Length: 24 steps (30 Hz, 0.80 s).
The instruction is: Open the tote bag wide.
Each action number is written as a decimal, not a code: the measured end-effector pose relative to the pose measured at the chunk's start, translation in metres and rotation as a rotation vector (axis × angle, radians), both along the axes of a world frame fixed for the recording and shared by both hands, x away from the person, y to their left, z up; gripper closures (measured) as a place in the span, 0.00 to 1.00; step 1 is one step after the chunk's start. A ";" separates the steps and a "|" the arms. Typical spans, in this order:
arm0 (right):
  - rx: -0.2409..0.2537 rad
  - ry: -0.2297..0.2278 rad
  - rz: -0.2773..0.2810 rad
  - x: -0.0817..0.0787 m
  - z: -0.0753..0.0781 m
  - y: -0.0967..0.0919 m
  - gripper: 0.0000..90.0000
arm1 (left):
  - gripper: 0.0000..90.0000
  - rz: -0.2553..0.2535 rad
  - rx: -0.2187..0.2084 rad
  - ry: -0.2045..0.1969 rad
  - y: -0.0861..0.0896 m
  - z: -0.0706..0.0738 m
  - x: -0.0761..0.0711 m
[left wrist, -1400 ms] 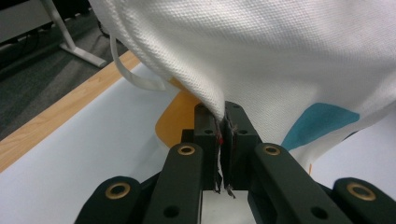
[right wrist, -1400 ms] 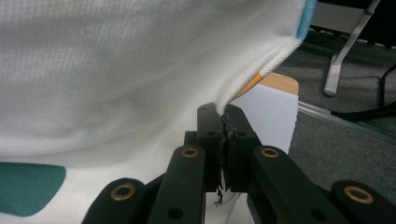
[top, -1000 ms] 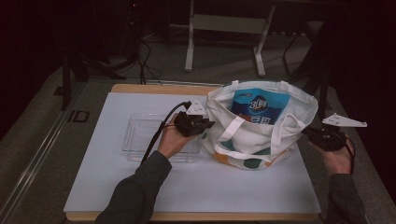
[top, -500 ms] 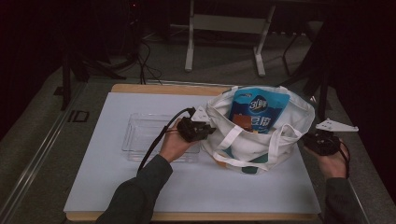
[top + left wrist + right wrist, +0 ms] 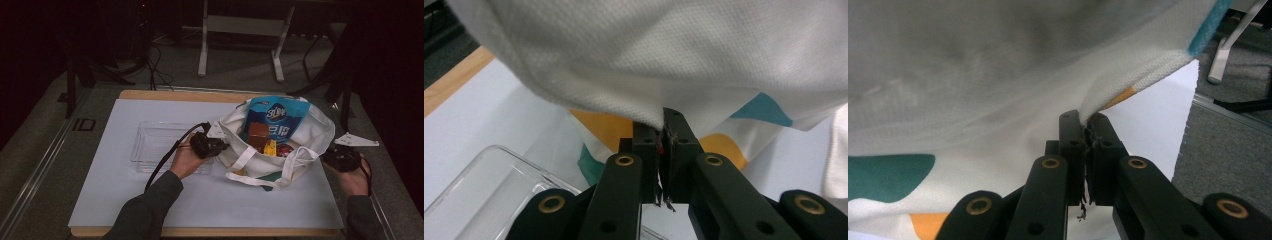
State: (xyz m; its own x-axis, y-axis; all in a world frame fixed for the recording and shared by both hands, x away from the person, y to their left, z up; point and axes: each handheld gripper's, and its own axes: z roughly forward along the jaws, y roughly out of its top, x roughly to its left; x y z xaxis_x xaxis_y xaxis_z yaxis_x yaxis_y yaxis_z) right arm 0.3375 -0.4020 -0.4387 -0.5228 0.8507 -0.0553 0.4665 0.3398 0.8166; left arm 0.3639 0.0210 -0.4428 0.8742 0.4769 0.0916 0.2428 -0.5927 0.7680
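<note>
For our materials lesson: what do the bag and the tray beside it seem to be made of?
Bag: white woven cloth, matt, probably cotton canvas; the weave shows in the left gripper view and it creases softly.
Tray: clear hard plastic, glossy; the white table shows through it.

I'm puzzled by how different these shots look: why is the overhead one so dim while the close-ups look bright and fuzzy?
High view: dim overall, its edges falling to black, with the lit white tote bag standing out. Left gripper view: the bag's cloth sits close, bright and soft, while the left gripper shows sharper. Right gripper view: greyer, shaded cloth, blurred, above the right gripper.
</note>
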 end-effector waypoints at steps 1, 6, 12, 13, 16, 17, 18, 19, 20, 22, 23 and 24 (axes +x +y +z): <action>0.000 0.000 0.000 0.000 0.000 0.000 0.97 | 0.96 0.000 0.000 0.000 0.000 0.000 0.000; -0.008 0.013 0.002 -0.001 -0.004 0.000 0.97 | 0.96 -0.002 0.045 -0.021 -0.006 -0.004 -0.005; -0.022 0.029 -0.002 -0.002 -0.012 0.001 0.97 | 0.96 -0.004 0.064 -0.007 -0.009 -0.011 -0.005; -0.022 0.029 -0.002 -0.002 -0.012 0.001 0.97 | 0.96 0.001 0.065 -0.005 -0.009 -0.012 -0.005; -0.023 0.038 -0.006 -0.001 -0.017 0.000 0.97 | 0.96 0.001 0.080 0.003 -0.011 -0.015 -0.004; -0.023 0.042 -0.007 -0.001 -0.019 0.000 0.97 | 0.96 -0.002 0.088 0.003 -0.012 -0.016 -0.003; -0.023 0.047 -0.008 -0.001 -0.020 0.000 0.97 | 0.96 0.000 0.093 0.004 -0.013 -0.016 -0.003; -0.027 0.052 -0.010 -0.001 -0.022 0.000 0.97 | 0.96 0.000 0.096 0.004 -0.014 -0.017 -0.004; -0.034 0.055 -0.011 0.000 -0.024 0.001 0.97 | 0.96 -0.001 0.102 0.001 -0.016 -0.018 -0.004; -0.046 0.068 -0.014 0.001 -0.028 0.002 0.97 | 0.97 -0.001 0.120 -0.009 -0.019 -0.019 -0.005; -0.046 0.071 -0.015 0.001 -0.029 0.003 0.97 | 0.97 -0.001 0.129 -0.014 -0.022 -0.020 -0.006; -0.048 0.076 -0.015 0.001 -0.032 0.003 0.97 | 0.97 -0.003 0.138 -0.016 -0.023 -0.020 -0.006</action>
State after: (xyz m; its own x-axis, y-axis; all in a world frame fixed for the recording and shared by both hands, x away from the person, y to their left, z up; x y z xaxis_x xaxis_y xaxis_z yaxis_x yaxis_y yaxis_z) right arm 0.3389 -0.3988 -0.4703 -0.5141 0.8559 -0.0566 0.5322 0.3700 0.7615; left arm 0.3578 -0.0024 -0.4632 0.8735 0.4560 0.1704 0.2289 -0.6936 0.6830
